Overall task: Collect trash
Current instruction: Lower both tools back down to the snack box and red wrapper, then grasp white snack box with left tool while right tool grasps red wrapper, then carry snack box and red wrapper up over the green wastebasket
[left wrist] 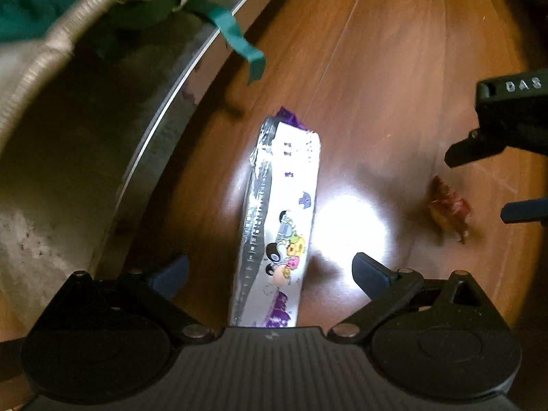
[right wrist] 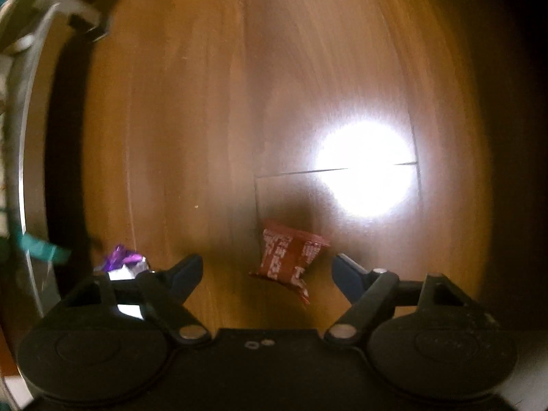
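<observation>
A long silver and purple snack wrapper [left wrist: 281, 219] with cartoon prints lies on the wooden floor [left wrist: 376, 68]. My left gripper [left wrist: 270, 274] points down over it, open, with the wrapper lying between the spread fingers and no pad touching it. A small crumpled red wrapper [right wrist: 289, 257] lies on the floor between the fingers of my right gripper [right wrist: 269, 270], which is open and clear of it. In the left wrist view the red wrapper [left wrist: 448, 207] sits at the right, under the right gripper [left wrist: 507, 171]. The silver wrapper's purple end [right wrist: 125, 260] shows at the left in the right wrist view.
A metal threshold rail [left wrist: 171, 109] curves along the left side, with a pale ribbed hose [left wrist: 44, 58] and green fabric strips [left wrist: 236, 37] beyond it. A bright glare spot [right wrist: 366, 171] lies on the floor boards.
</observation>
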`<state>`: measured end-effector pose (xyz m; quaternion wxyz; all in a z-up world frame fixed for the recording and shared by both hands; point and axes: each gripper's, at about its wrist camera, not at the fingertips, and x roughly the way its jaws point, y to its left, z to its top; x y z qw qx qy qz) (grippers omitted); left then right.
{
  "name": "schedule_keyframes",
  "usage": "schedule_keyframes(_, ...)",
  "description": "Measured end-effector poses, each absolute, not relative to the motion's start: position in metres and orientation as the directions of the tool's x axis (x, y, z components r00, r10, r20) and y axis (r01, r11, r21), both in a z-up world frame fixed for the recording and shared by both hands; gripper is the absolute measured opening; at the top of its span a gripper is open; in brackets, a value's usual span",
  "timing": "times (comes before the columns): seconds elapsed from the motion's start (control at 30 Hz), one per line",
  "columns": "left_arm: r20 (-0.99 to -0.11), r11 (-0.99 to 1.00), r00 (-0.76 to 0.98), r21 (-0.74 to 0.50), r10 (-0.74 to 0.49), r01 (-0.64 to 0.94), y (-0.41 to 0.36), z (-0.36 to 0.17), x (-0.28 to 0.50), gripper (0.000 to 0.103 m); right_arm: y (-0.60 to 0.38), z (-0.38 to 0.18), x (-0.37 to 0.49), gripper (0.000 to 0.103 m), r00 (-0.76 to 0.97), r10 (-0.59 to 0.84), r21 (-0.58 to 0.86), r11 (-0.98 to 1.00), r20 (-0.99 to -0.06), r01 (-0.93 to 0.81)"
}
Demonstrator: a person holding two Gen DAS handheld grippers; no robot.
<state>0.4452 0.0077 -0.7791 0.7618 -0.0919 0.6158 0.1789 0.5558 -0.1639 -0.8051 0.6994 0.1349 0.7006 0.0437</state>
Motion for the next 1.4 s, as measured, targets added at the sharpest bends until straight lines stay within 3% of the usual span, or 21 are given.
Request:
schedule_keyframes(0.2,-0.978,0.923,0.163,0.062,0.133,-0.381,0.012,-0.799,0.448,0.1,-0.167,-0.823,0.554,0.072,-0.009,0.238,0.23,0.948,-0.971,0.22)
schedule_keyframes(0.27,-0.98,0.922,0.156,0.055,0.124,-0.384,0.012,-0.799,0.447,0.095,-0.167,-0.826,0.554,0.068,-0.014,0.232,0.223,0.949,-0.973,0.224)
schedule_keyframes(0.47,-0.985,0.924,0.137,0.042,0.101,-0.379,0.014,-0.81,0.455,0.07,-0.168,-0.831,0.554,0.049,-0.013,0.224,0.215,0.948,-0.975,0.233)
schedule_keyframes(0.5,-0.986,0.924,0.136,0.038,0.096,-0.381,0.015,-0.811,0.455,0.061,-0.169,-0.831,0.553,0.044,-0.01,0.226,0.217,0.947,-0.974,0.236)
schedule_keyframes(0.57,-0.987,0.923,0.134,0.029,0.087,-0.384,0.016,-0.812,0.455,0.053,-0.169,-0.833,0.55,0.034,-0.01,0.225,0.216,0.948,-0.974,0.235)
schedule_keyframes(0.63,-0.987,0.923,0.131,0.034,0.091,-0.384,0.018,-0.812,0.453,0.042,-0.165,-0.833,0.547,0.033,-0.008,0.219,0.212,0.949,-0.976,0.234)
schedule_keyframes(0.97,-0.985,0.934,0.154,0.016,0.076,-0.356,0.009,-0.78,0.439,0.041,-0.171,-0.797,0.521,0.03,0.027,0.208,0.209,0.955,-0.978,0.209)
schedule_keyframes(1.17,-0.989,0.941,0.145,-0.017,0.034,-0.338,-0.003,-0.722,0.423,0.041,-0.182,-0.727,0.496,0.03,0.045,0.202,0.207,0.96,-0.978,0.188)
schedule_keyframes(1.4,-0.989,0.954,0.149,-0.05,-0.005,-0.296,-0.016,-0.611,0.407,0.041,-0.191,-0.602,0.47,0.03,0.082,0.201,0.21,0.968,-0.976,0.135)
